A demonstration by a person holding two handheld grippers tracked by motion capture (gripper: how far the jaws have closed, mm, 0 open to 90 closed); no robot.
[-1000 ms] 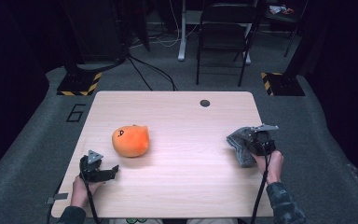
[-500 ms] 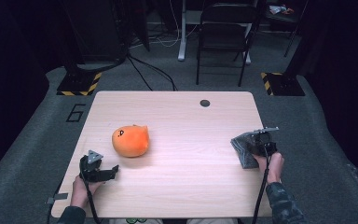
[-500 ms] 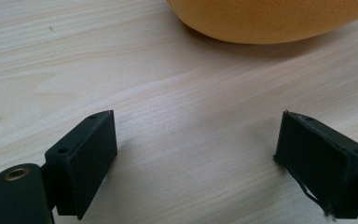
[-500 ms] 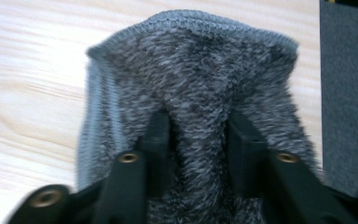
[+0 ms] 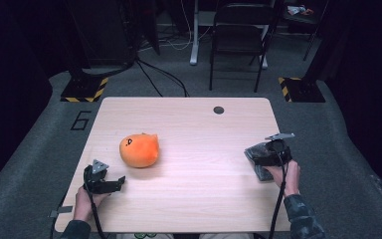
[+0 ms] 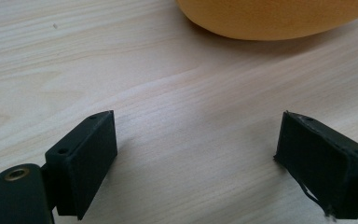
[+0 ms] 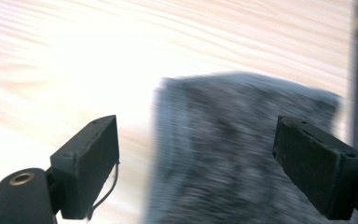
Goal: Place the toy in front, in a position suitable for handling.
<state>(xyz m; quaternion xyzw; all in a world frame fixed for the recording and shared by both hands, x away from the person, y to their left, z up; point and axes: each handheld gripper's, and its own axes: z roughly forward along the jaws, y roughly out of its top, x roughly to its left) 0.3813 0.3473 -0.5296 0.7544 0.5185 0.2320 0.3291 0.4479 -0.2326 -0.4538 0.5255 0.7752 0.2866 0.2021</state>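
An orange plush toy (image 5: 139,149) lies on the left half of the wooden table (image 5: 194,129). My left gripper (image 5: 118,182) rests near the front left corner, just short of the toy. In the left gripper view its jaws (image 6: 196,140) are open over bare wood, with the plush toy (image 6: 270,16) ahead. Near the right edge, my right gripper (image 5: 266,152) stays over a grey fuzzy cloth (image 5: 259,162). Its jaws have just been opening. In the right gripper view the gripper (image 7: 195,123) stands wide, and the blurred grey cloth (image 7: 242,158) lies between the jaws, untouched by the pads.
A round dark grommet (image 5: 218,110) sits near the table's far edge. A black folding chair (image 5: 241,40) and cables stand on the floor beyond. The grey cloth lies close to the table's right edge.
The right hand and the grey cloth have shifted slightly toward the right edge and the front. The left gripper and the plush toy have not moved.
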